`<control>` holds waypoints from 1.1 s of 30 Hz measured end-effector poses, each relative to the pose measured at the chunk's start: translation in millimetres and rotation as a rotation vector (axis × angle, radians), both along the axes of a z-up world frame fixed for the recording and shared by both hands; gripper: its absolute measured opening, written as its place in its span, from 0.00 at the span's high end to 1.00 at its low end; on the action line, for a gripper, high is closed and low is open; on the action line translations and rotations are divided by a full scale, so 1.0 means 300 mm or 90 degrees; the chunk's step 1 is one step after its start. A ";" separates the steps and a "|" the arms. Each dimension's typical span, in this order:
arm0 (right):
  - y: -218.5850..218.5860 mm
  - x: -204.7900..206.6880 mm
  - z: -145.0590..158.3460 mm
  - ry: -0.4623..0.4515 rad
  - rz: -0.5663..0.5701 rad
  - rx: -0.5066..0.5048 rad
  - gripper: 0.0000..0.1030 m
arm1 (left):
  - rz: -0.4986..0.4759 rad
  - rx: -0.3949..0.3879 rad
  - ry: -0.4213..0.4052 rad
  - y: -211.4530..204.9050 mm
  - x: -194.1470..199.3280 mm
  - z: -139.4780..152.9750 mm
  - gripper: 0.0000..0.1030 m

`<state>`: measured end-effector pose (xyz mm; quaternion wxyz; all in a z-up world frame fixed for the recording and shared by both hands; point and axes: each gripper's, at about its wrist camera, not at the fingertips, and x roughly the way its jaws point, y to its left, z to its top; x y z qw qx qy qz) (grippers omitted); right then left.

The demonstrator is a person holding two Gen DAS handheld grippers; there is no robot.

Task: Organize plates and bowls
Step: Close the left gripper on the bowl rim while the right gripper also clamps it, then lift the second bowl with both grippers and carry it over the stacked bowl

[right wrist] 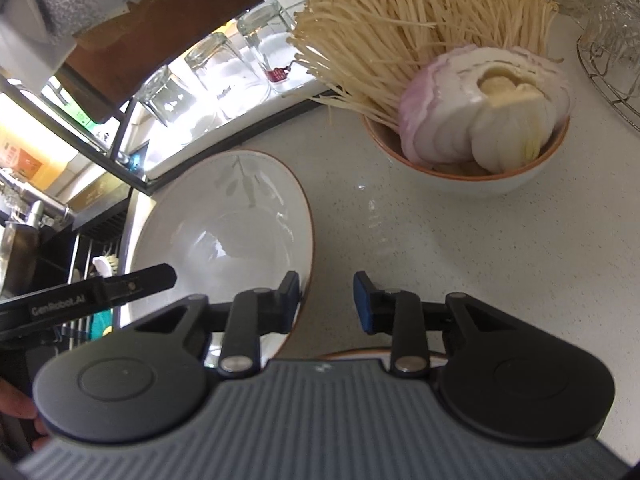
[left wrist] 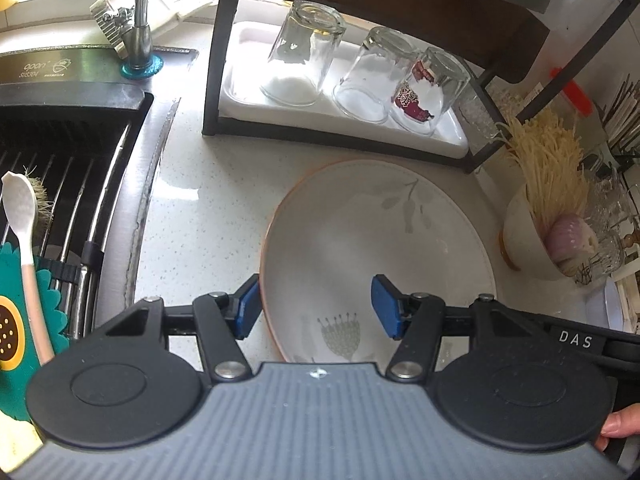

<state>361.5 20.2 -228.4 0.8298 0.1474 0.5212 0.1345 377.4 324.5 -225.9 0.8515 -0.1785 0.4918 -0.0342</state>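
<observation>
L gripper (left wrist: 316,307) low over bench (left wrist: 208,208), fingers spread, straddling plate (left wrist: 376,240) near rim; R gripper (right wrist: 326,300) level, spread, empty, plate just left; bowl (right wrist: 472,178) ahead-right w/ onion.

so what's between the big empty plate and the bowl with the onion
Only bare speckled countertop separates the plate from the onion bowl; the right wrist view shows that stretch best.
</observation>
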 end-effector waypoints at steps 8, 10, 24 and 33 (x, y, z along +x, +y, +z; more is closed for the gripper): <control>0.010 0.024 -0.017 -0.007 0.007 0.021 0.79 | -0.011 0.013 0.003 0.040 0.024 -0.030 0.68; 0.011 0.031 -0.019 -0.008 0.007 0.024 0.79 | -0.017 0.021 0.000 0.043 0.030 -0.031 0.71; 0.011 0.074 -0.044 -0.024 0.018 0.059 0.84 | -0.026 0.042 -0.031 0.036 0.048 -0.037 0.74; 0.026 0.072 -0.035 -0.033 0.029 0.043 0.85 | -0.026 0.016 -0.028 0.056 0.056 -0.037 0.79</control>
